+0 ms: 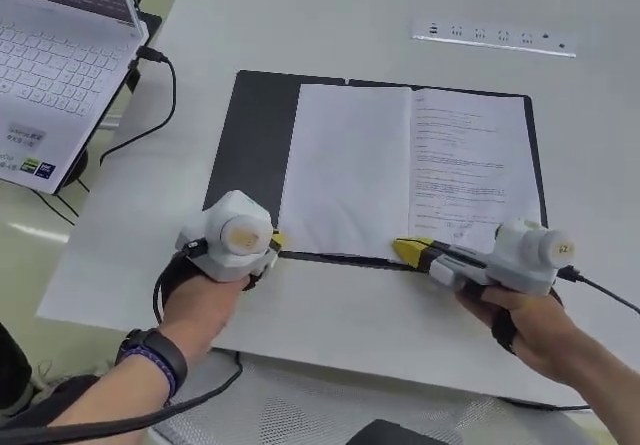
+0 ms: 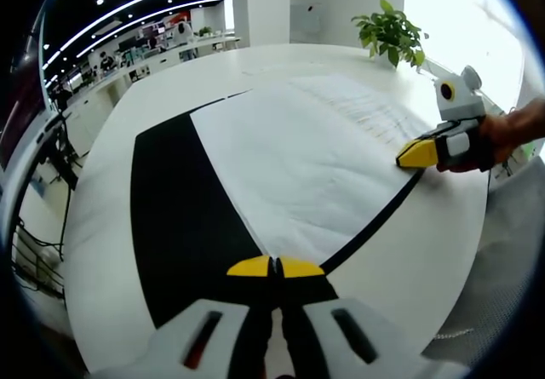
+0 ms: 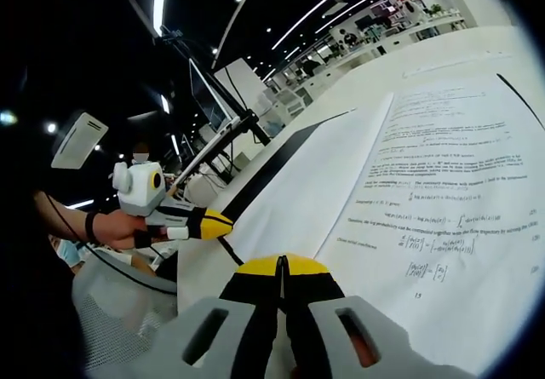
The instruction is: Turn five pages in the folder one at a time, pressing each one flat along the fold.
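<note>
- Folder [image 1: 255, 135]: lies open near the middle of the white table [image 1: 300, 25], black inner cover bare on its left side.
- Blank page [image 1: 345, 165]: lies flat left of the fold [image 1: 410, 165]. Printed page [image 1: 470, 155]: lies flat to the right.
- Progress: at least one leaf looks turned; the count cannot be read, so some turns probably remain.
- Left gripper [image 1: 276, 238]: jaws closed, holding nothing, at the folder's near edge by the blank page's corner.
- Right gripper [image 1: 408, 251]: jaws closed, empty, tip at the near end of the fold.
- Room: bare table along the near edge; laptop [image 1: 50, 75] and power strip [image 1: 495, 37] stand well apart.
</note>
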